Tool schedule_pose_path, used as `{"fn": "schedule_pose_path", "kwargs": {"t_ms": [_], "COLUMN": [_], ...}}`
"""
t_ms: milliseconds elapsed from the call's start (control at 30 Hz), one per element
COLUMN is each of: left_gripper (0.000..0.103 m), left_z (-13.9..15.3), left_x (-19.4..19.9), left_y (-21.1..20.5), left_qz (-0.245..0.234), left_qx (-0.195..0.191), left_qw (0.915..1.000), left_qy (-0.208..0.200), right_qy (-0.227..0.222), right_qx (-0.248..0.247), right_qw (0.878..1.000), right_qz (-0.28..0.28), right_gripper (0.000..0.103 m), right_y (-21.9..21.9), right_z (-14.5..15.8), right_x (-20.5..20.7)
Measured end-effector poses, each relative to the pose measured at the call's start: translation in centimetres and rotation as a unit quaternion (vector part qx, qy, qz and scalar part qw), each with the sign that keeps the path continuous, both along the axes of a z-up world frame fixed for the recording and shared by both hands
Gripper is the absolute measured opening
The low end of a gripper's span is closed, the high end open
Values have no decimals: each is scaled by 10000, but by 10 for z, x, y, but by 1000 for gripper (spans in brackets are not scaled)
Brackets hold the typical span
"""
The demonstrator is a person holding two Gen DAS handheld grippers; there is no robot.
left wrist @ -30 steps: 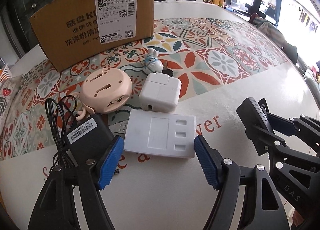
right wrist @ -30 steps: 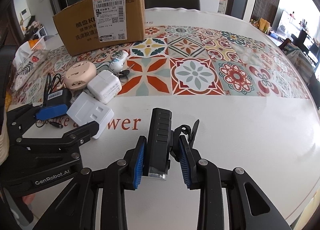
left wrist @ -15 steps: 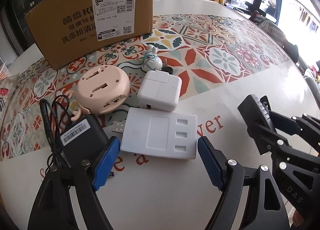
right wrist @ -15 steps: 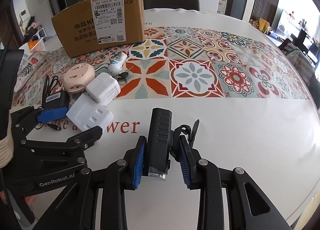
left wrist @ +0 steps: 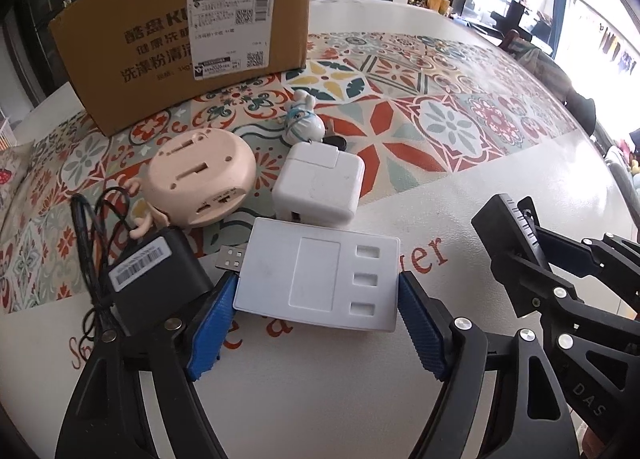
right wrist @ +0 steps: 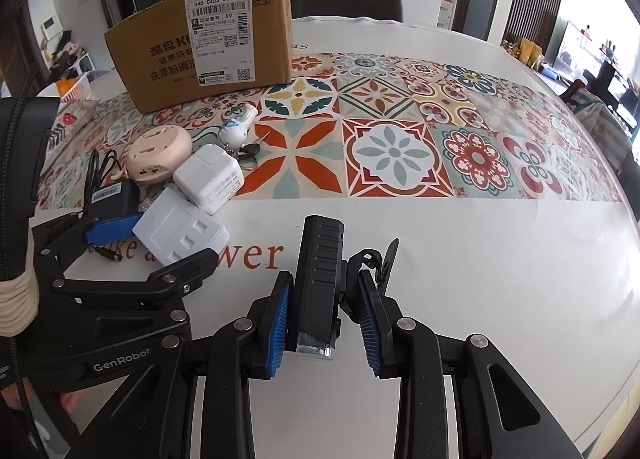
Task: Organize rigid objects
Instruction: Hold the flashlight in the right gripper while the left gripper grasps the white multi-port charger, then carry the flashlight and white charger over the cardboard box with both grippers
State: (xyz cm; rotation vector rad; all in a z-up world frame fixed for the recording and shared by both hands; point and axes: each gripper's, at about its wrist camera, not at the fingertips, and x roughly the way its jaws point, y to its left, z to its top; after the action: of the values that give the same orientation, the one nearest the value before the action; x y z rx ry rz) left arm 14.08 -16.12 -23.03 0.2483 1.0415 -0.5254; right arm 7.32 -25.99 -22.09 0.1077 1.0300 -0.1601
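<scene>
A flat white charger block [left wrist: 320, 279] with three slots lies on the table between the blue pads of my left gripper [left wrist: 316, 323]; the jaws stand wide, pads at its two sides. It also shows in the right wrist view [right wrist: 182, 229]. My right gripper [right wrist: 326, 317] is shut on a black bike light [right wrist: 320, 275] with a strap, held over the white table part. A cardboard box [left wrist: 188, 27] stands behind.
Near the white block lie a black adapter with cable [left wrist: 156, 279], a pink round device [left wrist: 200, 175], a white square charger [left wrist: 320, 187], a small rabbit keychain [left wrist: 302, 125] and a USB plug [left wrist: 232, 257]. The patterned cloth [right wrist: 400, 139] covers the table middle.
My left gripper has moved forward, so its pads now flank the white charger block. My right gripper with the bike light has stayed put.
</scene>
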Motion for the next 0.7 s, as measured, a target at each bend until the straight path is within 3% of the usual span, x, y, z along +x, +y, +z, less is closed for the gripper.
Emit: {"fn": "schedule_pose_path", "kwargs": {"t_ms": [300, 700], "left_gripper": [78, 78], "left_z": [31, 90], "left_x": [-3, 5], "left_y": [10, 42], "left_qz": [158, 554], "left_qx": [-47, -212], "left_qw": [9992, 9939], "left_qy": [-364, -924], "right_qy": [-125, -780], "right_qx": [-48, -260], "right_qw": [9999, 9964], "right_qz": [26, 182], "right_gripper": [32, 32], "right_y": [3, 21], "right_z": [13, 68], "right_x": [-1, 11]}}
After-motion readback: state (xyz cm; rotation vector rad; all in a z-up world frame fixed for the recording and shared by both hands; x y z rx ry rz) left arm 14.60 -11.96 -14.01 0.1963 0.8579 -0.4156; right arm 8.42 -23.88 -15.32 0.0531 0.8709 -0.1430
